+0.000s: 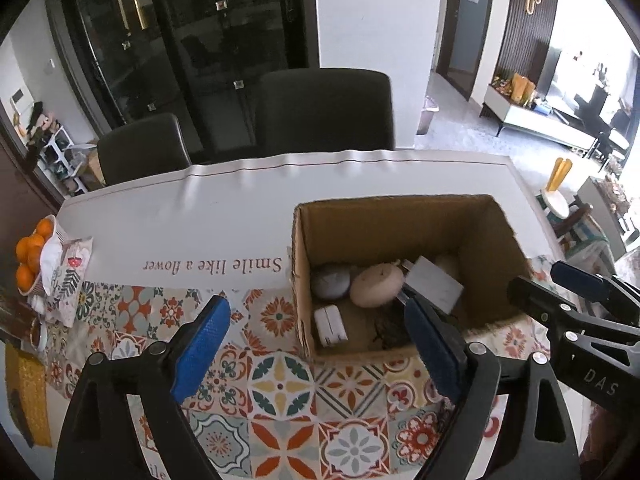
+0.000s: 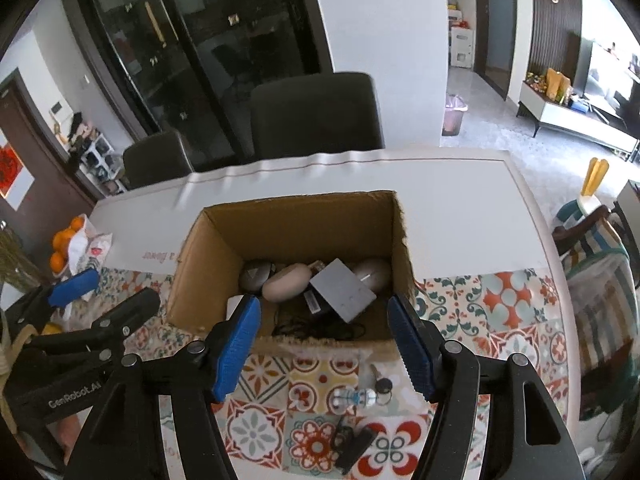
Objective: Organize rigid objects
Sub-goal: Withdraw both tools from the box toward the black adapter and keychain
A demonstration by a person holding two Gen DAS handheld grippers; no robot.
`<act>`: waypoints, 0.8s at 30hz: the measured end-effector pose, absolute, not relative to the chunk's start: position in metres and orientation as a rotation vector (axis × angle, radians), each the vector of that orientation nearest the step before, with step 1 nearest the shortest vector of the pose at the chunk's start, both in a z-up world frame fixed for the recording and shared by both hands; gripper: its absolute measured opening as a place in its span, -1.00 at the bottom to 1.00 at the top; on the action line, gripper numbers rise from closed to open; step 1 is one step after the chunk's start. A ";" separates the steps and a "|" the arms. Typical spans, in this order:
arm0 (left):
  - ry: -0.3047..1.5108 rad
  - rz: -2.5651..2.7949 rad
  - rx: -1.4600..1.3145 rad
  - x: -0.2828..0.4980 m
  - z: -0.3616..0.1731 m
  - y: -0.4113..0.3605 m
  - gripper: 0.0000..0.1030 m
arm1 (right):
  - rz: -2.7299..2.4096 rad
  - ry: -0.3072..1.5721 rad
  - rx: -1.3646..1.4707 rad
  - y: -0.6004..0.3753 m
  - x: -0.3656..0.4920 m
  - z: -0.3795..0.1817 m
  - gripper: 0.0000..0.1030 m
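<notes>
Two handheld grippers hover above a table (image 2: 460, 200) covered partly by a patterned tile-print cloth. Both are spread wide and hold nothing. The left gripper (image 1: 316, 344) hangs over the cloth just left of an open cardboard box (image 2: 304, 220); the right gripper (image 2: 324, 348) hangs over the box's near edge.

Inside the box lie a grey flat block (image 2: 344, 290), a beige rounded case (image 2: 286, 286), a grey rounded object (image 2: 256, 274), a pale rounded object (image 2: 374, 272), a white charger (image 1: 330, 324) and a tangle of black cable (image 2: 316, 326).

On the cloth just in front of the box, below the right gripper, rest a bunch of keys (image 2: 360, 396) with a small figure charm and a black key fob (image 2: 352, 444). These look like the pieces yet to go in.

The keys are probably light, hard and loose, likely to swing and slip; pinching the figure charm or the ring cluster seems safer than a single thin blade. The fob looks stiff and smooth, best gripped across its narrow sides.
</notes>
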State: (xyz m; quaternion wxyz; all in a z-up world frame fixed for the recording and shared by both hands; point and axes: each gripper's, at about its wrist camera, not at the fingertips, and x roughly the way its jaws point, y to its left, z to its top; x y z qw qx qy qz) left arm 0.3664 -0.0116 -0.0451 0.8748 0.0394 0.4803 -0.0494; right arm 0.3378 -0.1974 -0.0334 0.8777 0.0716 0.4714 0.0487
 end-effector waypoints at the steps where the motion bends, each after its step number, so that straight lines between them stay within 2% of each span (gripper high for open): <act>1: 0.997 -0.114 0.081 0.361 -0.042 -0.012 0.80 | 0.100 0.972 0.152 -0.199 0.331 -0.030 0.29; 13: 0.929 -0.133 0.101 0.306 -0.022 -0.017 0.89 | 0.080 0.953 0.175 -0.205 0.277 -0.030 0.29; 24: 0.984 -0.141 0.101 0.280 -0.048 -0.017 0.90 | 0.070 1.016 0.191 -0.206 0.255 -0.058 0.29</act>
